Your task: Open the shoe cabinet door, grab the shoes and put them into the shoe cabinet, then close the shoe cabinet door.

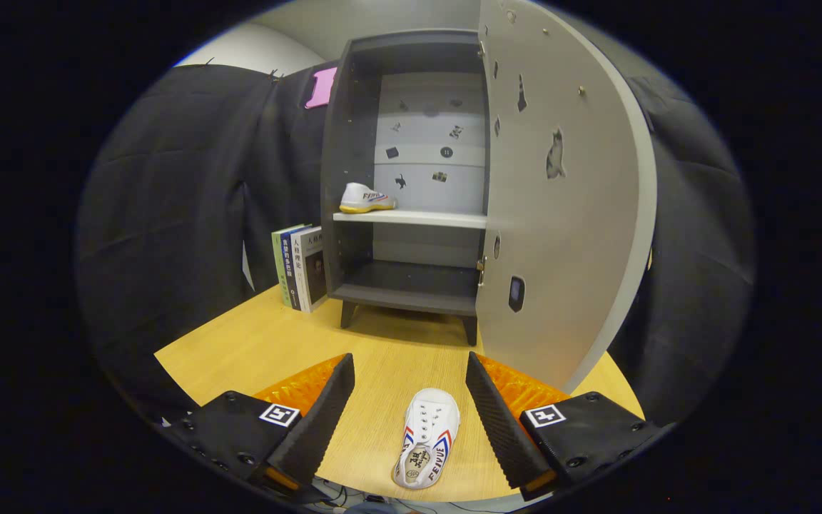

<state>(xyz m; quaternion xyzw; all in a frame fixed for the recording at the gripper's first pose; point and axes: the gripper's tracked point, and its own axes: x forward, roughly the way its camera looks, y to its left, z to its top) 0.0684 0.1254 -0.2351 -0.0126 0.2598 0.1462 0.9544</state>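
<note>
One white shoe (pixel 427 446) is lying between the wide-spread gripper (pixel 409 365) fingers, untouched, toe pointing 12 o'clock toward the open cabinet (pixel 411 285); another shoe (pixel 366 198) is sitting shelved.

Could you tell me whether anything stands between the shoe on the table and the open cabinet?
Nothing visible does. The shoe lies between the open gripper jaws, untouched. Bare table runs from it to the cabinet. The door is swung open to the right, and another shoe takes only the shelf's left end.
</note>
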